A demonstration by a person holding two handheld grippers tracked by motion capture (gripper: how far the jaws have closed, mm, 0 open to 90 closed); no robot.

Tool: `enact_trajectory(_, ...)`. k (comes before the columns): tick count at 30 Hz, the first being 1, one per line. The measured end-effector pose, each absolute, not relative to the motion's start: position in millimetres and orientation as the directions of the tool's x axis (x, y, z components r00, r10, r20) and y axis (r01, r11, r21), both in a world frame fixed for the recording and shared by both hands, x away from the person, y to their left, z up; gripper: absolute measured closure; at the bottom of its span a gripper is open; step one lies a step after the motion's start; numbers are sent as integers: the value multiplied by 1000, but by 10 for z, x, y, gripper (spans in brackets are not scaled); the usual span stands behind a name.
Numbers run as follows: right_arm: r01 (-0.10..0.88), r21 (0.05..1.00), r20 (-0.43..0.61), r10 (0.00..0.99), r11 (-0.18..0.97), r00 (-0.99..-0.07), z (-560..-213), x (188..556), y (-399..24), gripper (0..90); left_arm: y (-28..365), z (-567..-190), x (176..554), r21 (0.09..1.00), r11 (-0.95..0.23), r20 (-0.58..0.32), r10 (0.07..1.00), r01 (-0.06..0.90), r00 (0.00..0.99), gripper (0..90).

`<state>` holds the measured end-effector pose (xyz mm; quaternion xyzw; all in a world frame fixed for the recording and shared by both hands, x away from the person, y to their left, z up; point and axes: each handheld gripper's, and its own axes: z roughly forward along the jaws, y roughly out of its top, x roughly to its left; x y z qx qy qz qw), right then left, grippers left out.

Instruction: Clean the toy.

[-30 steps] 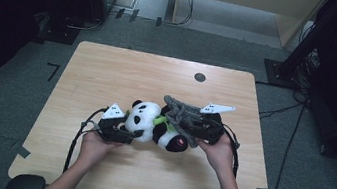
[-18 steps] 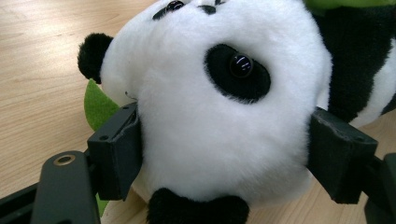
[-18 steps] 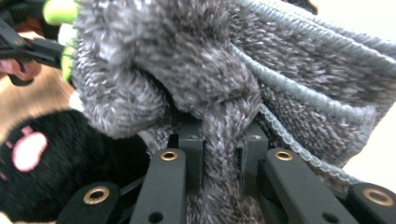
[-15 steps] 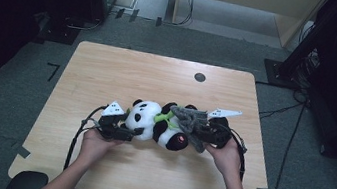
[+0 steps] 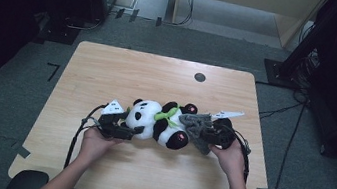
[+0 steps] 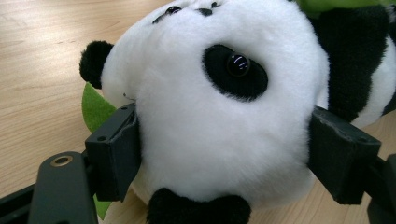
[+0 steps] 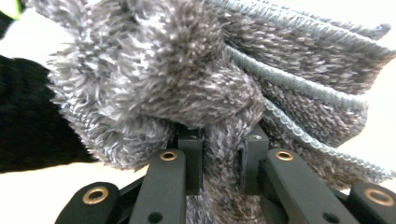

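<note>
You're working w/ one toy panda and one grey cloth, both lying mid-table between your two hands. Your left claw is standing wide, one jaw each side of the panda's white head, pads pressing into the fur – it's gripping the head. Your right claw is clamping nearly shut on a bunched fold of the cloth; the cloth is draping over the panda's black legs, approx. touching them. Farther off, one dark round spot is sitting near the table's far edge.
</note>
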<state>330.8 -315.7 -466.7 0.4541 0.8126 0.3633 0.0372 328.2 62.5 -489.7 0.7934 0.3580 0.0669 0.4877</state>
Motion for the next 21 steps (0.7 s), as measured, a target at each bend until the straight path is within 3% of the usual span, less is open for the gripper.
enact_trajectory(7, 731, 610, 264, 792, 305, -551, -4667, 3333, -3275, 770, 630, -4901, 3285, 824, -271, -239, 630, 498, 739, 194)
enact_trajectory(13, 732, 644, 290, 814, 222, -502, -4597, 3338, -3443, 773, 622, -4907, 3282, 828, -275, -229, 631, 489, 741, 193)
enact_trajectory(16, 678, 719, 323, 791, 151, -519, -4382, 3273, -3471, 778, 618, -4912, 3282, 831, -275, -225, 630, 484, 743, 190)
enact_trajectory(21, 601, 784, 296, 758, 156, -581, -4106, 3214, -3324, 780, 613, -4911, 3271, 833, -273, -221, 634, 481, 741, 187)
